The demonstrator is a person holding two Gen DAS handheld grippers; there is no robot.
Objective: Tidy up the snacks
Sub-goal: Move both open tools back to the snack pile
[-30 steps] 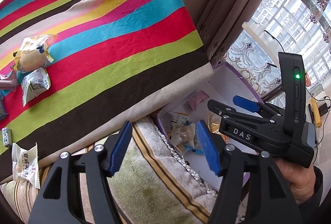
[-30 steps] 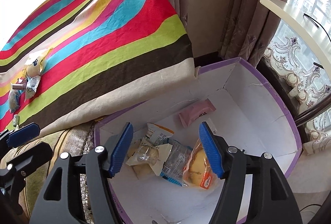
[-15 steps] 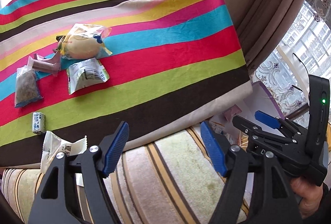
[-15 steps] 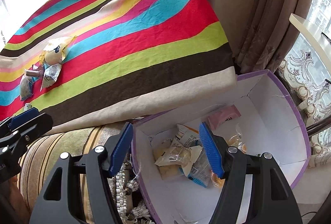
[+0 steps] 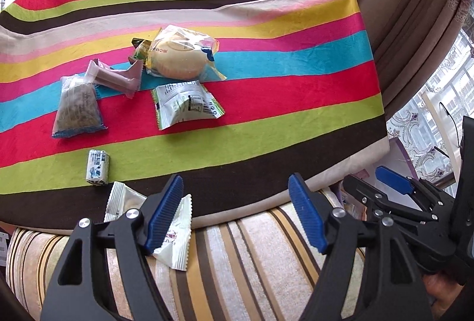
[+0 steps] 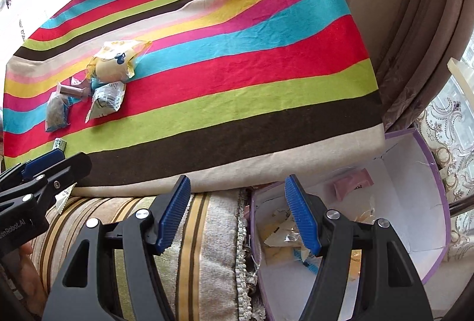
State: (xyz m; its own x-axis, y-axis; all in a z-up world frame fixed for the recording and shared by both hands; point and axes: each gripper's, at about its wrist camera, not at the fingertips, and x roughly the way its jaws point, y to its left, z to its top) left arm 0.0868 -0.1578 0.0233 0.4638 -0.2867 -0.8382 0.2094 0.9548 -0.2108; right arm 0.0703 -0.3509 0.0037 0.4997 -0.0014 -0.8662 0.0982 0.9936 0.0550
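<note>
The left gripper (image 5: 235,214) hangs with its blue-padded jaws spread wide and nothing between them, over the near edge of the surface (image 5: 266,119), which is covered by a cloth in bright stripes of red, blue, green, pink, yellow and brown. Just behind its left finger lies a white sachet (image 5: 174,241) with a crimped edge, partly hidden by that finger, at the border where the cloth meets a striped cushion (image 5: 251,261). Further back on the cloth sit the other snacks: a small wrapped candy (image 5: 97,167) on the green stripe, a clear bag of dark brownish bits (image 5: 77,107) to the left, a mauve wrapped bar (image 5: 114,78) beside it, a white and green sachet (image 5: 186,103) near the middle, and behind that a round pale bun in a clear wrapper (image 5: 180,54), with a small green packet (image 5: 141,48) tucked at its left side. The right gripper (image 6: 237,215) is likewise open and empty, held over the cushion and the fringed gap next to a purple-rimmed box (image 6: 426,161) with white inner walls. Inside the box lie a pink packet (image 6: 352,183) toward the back and a loose heap of wrapped snacks (image 6: 284,238) nearer the front, partly covered by the gripper's right finger. Heavy beige curtains (image 6: 414,24) hang behind the surface on the right.
</note>
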